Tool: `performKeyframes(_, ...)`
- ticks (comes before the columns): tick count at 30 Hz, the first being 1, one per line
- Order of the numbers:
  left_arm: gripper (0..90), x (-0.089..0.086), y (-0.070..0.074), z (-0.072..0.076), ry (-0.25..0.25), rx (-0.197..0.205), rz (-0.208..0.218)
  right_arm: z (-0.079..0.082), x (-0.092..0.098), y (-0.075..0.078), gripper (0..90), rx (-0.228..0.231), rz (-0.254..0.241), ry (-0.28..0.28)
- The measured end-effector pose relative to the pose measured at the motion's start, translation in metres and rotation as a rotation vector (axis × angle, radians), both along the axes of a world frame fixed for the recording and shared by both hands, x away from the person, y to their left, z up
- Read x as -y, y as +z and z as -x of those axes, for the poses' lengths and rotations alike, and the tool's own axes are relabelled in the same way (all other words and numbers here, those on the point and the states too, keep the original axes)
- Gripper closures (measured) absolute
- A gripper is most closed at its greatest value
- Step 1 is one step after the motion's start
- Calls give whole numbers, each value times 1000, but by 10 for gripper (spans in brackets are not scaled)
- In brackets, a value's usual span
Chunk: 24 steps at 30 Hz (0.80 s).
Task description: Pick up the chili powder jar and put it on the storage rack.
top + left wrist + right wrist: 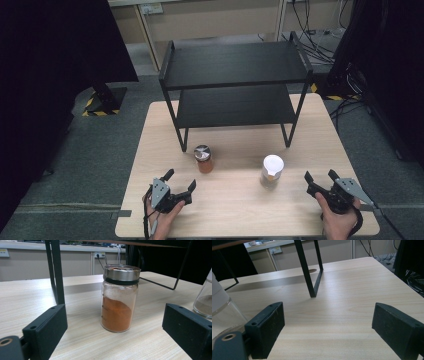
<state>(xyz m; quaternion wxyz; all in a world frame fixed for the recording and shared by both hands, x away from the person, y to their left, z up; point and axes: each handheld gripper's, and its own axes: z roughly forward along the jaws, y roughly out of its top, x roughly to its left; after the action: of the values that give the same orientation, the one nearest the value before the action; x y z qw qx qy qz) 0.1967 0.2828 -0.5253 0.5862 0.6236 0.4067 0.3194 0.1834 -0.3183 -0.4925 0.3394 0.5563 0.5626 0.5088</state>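
A glass jar of orange powder with a metal lid [203,159] [119,300] stands on the wooden table [240,200] in front of the black shelf rack. My left gripper [180,180] [113,332] is open, a short way in front of this jar, nothing between its jaws. A second jar with a white lid [272,170] [220,307] [205,301] stands to the right. My right gripper [321,177] [328,327] is open near the table's right front, to the right of the white-lidded jar, and holds nothing.
The two-tier black shelf rack [235,80] stands at the table's back half; one leg [312,277] is ahead of my right gripper, another leg [56,272] left of the orange jar. Cables [320,40] lie on the floor behind.
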Motion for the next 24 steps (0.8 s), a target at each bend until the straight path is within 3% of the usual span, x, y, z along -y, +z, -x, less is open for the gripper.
performKeyframes(9,55,3,1,-2,-3,0,-12,0,0,0,111,1,-5,-4)
performKeyframes(24,62,20,6,-28,-47,-14,-45,-1,0,1,108,-8,-7,-2)
